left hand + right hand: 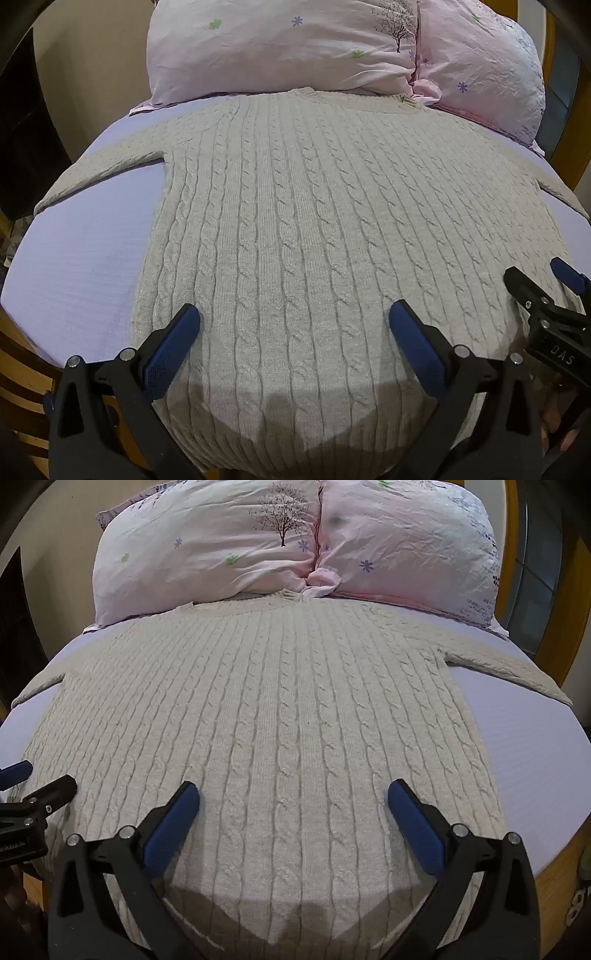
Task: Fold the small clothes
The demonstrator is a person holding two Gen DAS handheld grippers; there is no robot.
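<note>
A cream cable-knit sweater lies flat on a bed with a lilac sheet, neck toward the pillows, sleeves spread to both sides. It also fills the right wrist view. My left gripper is open and empty, hovering over the left part of the sweater's hem. My right gripper is open and empty over the right part of the hem. The right gripper shows at the right edge of the left wrist view; the left gripper shows at the left edge of the right wrist view.
Two pink floral pillows lie at the head of the bed, touching the sweater's collar. A wooden bed frame runs along the sides. A window is at the far right.
</note>
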